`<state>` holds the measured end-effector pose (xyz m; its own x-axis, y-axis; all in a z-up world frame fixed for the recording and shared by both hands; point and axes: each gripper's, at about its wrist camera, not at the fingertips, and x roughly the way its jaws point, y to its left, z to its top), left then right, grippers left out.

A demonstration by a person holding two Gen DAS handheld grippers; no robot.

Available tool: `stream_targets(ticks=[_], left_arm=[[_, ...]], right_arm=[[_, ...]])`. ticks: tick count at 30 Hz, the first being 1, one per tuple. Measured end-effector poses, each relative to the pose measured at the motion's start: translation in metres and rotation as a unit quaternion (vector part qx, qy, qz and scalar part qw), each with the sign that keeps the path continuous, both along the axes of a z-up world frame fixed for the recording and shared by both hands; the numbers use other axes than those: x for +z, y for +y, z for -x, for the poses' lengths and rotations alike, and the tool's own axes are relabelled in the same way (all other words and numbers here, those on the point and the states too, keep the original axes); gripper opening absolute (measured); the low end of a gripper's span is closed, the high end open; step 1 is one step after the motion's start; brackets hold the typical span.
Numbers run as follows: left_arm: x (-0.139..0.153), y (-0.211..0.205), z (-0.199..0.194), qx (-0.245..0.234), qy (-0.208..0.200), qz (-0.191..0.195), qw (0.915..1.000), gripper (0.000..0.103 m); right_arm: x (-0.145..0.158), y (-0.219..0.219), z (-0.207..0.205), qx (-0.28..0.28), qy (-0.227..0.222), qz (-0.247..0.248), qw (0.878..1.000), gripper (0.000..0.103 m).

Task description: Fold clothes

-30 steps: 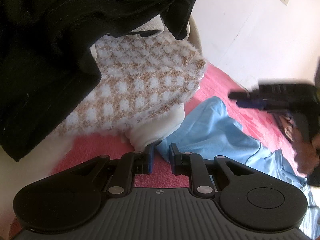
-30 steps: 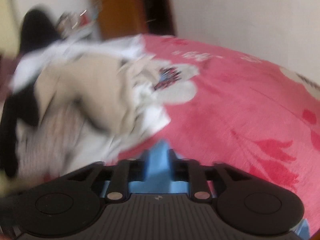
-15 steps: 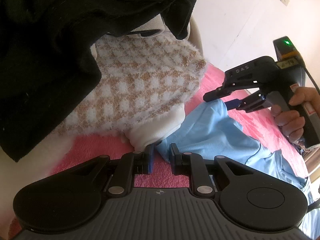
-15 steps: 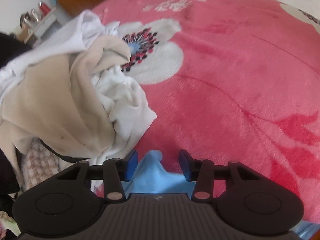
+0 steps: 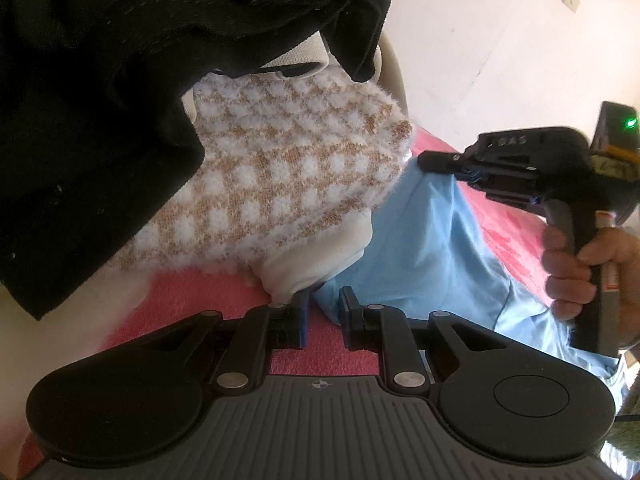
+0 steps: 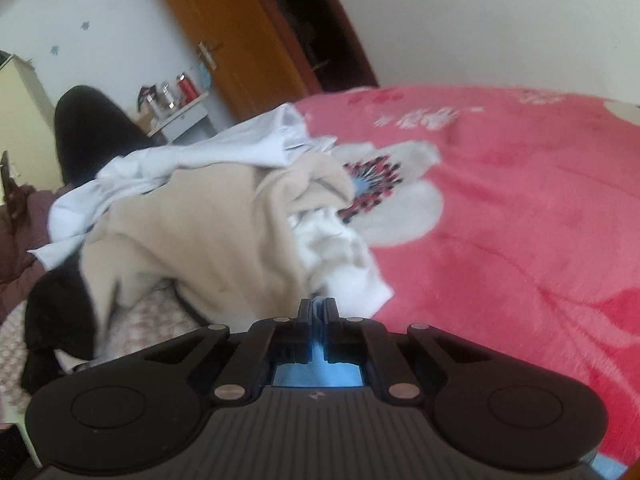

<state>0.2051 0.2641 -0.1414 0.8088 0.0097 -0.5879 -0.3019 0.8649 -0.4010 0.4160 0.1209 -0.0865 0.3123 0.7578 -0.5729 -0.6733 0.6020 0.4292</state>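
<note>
A light blue garment lies crumpled on the pink flowered blanket. In the left wrist view my left gripper rests low on the bed with its fingers a little apart. A corner of the blue cloth sits between the tips, and the pads do not press on it. My right gripper, held by a person's hand, is shut on the garment's far upper edge. The right wrist view shows this gripper with its jaws together and blue cloth pinched between them.
A heap of clothes lies close to the left: a black garment, a fuzzy tan-and-white checked sweater, a beige garment and white ones. A wooden door and a small shelf with bottles stand beyond the bed.
The right gripper came in from the right to the blue garment's far edge, and its jaws closed on the cloth. The left gripper and the clothes heap have not moved.
</note>
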Motion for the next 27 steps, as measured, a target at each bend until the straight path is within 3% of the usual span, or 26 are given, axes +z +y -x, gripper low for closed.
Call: stream_targets(ticks=[10,16,20,22,24,27], left_arm=[[-0.002,-0.005,0.0,0.005,-0.002,-0.016,0.9999,0.018],[-0.003,-0.007,0.0,0.003,-0.002,-0.026,0.9997,0.018],[-0.004,-0.006,0.001,0.004,-0.003,-0.025,0.9997,0.018],[-0.005,-0.005,0.001,0.006,-0.003,-0.023,0.9997,0.018],[-0.005,-0.004,0.002,0.007,-0.003,-0.019,0.9998,0.018],[-0.005,-0.004,0.004,0.009,-0.003,-0.016,0.9998,0.018]], right_arm=[[-0.037,0.021,-0.012,-0.021,-0.03,0.061,0.997,0.005],[-0.031,0.029,-0.019,-0.069,-0.047,0.11,0.99,0.006],[-0.001,-0.01,-0.025,-0.15,-0.024,0.096,0.984,0.01],[0.015,-0.038,-0.019,-0.175,-0.012,0.096,0.98,0.022],[0.027,-0.062,-0.007,-0.173,-0.009,0.115,0.978,0.029],[0.031,-0.087,0.016,-0.152,0.011,0.141,0.978,0.029]])
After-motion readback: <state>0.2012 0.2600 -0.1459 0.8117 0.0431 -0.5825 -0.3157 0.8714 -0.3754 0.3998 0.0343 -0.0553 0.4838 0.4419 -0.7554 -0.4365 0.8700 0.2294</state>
